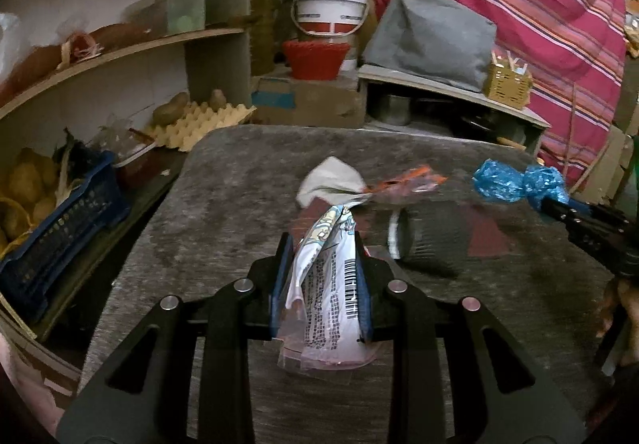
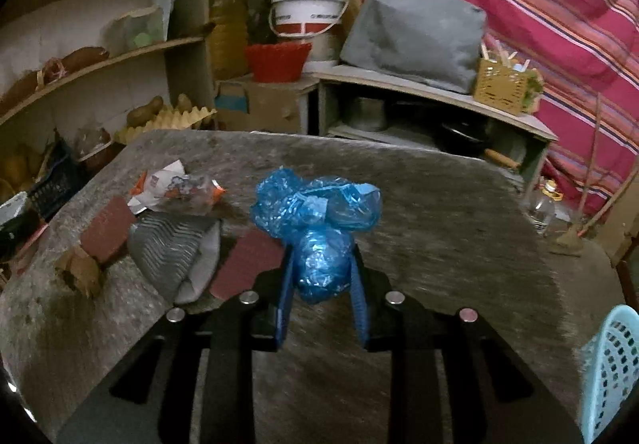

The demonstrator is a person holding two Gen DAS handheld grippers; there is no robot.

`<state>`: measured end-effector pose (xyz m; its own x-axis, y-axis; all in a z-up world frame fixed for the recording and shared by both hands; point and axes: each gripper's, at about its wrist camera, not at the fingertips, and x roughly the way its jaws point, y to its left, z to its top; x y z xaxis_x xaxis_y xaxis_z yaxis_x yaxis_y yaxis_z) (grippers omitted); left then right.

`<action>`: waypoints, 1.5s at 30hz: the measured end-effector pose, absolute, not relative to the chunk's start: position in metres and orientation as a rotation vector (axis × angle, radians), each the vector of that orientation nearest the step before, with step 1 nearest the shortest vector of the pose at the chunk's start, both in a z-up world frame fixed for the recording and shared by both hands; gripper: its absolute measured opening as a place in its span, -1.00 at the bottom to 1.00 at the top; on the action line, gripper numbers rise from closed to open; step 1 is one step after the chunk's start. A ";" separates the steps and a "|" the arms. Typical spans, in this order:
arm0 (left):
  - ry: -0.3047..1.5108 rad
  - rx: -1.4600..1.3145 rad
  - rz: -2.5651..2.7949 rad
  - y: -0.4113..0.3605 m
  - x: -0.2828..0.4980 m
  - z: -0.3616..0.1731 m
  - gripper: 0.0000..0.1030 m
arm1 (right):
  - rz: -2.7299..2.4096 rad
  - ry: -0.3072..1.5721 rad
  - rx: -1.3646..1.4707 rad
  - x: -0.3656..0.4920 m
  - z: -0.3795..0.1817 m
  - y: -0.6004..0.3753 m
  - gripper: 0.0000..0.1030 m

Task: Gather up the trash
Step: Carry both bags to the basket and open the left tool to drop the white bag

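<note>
The left gripper [image 1: 322,244] is clamped on a white printed wrapper [image 1: 327,272] above the grey table [image 1: 223,196]. The right gripper [image 2: 322,256] is clamped on a crumpled blue plastic bag [image 2: 315,220]. Left of the right gripper, on the table, lie an orange-and-white wrapper [image 2: 175,184] and a grey cloth [image 2: 175,248]. At its lower right stands a light blue basket [image 2: 611,364]; its contents cannot be seen. Far left of the left gripper, a dark blue crate [image 1: 60,232] adjoins potatoes [image 1: 28,180].
</note>
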<state>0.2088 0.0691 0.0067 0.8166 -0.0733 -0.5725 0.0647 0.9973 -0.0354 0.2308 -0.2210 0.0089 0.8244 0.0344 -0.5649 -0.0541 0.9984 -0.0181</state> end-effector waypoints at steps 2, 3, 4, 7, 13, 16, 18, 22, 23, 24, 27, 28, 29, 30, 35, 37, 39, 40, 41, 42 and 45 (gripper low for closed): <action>0.606 -0.009 -0.093 0.056 0.206 0.009 -0.48 | 0.028 0.593 -0.034 0.219 0.013 -0.237 -0.49; 0.602 -0.006 -0.104 0.049 0.205 0.011 -0.48 | 0.020 0.590 -0.032 0.215 0.015 -0.244 -0.49; 0.597 -0.001 -0.117 0.039 0.203 0.013 -0.48 | 0.008 0.588 -0.032 0.208 0.017 -0.255 -0.49; 0.586 0.009 -0.149 0.015 0.200 0.016 -0.48 | -0.022 0.585 -0.035 0.192 0.020 -0.278 -0.49; 0.581 0.035 -0.231 -0.044 0.197 0.017 -0.48 | -0.093 0.578 -0.033 0.158 0.026 -0.331 -0.49; 0.592 0.051 -0.277 -0.078 0.196 0.014 -0.48 | -0.135 0.578 0.001 0.139 0.028 -0.368 -0.49; 0.588 0.083 -0.289 -0.101 0.194 0.013 -0.48 | -0.162 0.583 0.025 0.128 0.027 -0.393 -0.49; 0.589 0.128 -0.347 -0.149 0.190 0.010 -0.48 | -0.228 0.590 0.077 0.102 0.025 -0.444 -0.49; 0.590 0.131 -0.358 -0.159 0.189 0.008 -0.48 | -0.241 0.589 0.092 0.096 0.024 -0.457 -0.49; 0.593 0.129 -0.376 -0.173 0.187 0.007 -0.48 | -0.254 0.589 0.103 0.090 0.023 -0.467 -0.49; 0.597 0.129 -0.420 -0.206 0.182 0.004 -0.48 | -0.283 0.593 0.128 0.078 0.019 -0.490 -0.49; 0.596 0.133 -0.440 -0.222 0.179 0.003 -0.48 | -0.295 0.597 0.134 0.073 0.017 -0.500 -0.49; 0.597 0.135 -0.455 -0.233 0.177 0.002 -0.48 | -0.304 0.599 0.134 0.071 0.016 -0.505 -0.49; 0.595 0.137 -0.477 -0.248 0.173 0.001 -0.48 | -0.322 0.602 0.136 0.066 0.014 -0.515 -0.49; 0.600 0.138 -0.555 -0.298 0.163 -0.003 -0.48 | -0.376 0.615 0.173 0.048 0.007 -0.546 -0.49; 0.596 0.144 -0.584 -0.319 0.158 -0.004 -0.48 | -0.399 0.618 0.190 0.041 0.004 -0.559 -0.49; 0.594 0.150 -0.607 -0.335 0.152 -0.005 -0.48 | -0.420 0.622 0.202 0.035 0.001 -0.568 -0.49; 0.592 0.155 -0.626 -0.347 0.149 -0.005 -0.48 | -0.431 0.624 0.211 0.031 -0.001 -0.575 -0.49; 0.589 0.159 -0.637 -0.356 0.146 -0.005 -0.48 | -0.438 0.626 0.222 0.028 -0.003 -0.580 -0.49; 0.585 0.162 -0.652 -0.366 0.143 -0.005 -0.48 | -0.441 0.626 0.228 0.026 -0.004 -0.582 -0.49; 0.572 0.174 -0.684 -0.389 0.133 -0.004 -0.48 | -0.453 0.628 0.260 0.020 -0.008 -0.593 -0.49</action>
<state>0.1326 -0.3888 -0.0037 0.6290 -0.5477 -0.5517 0.6404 0.7674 -0.0318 0.0205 -0.5927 -0.0084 0.7169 -0.3270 -0.6158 0.4813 0.8711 0.0977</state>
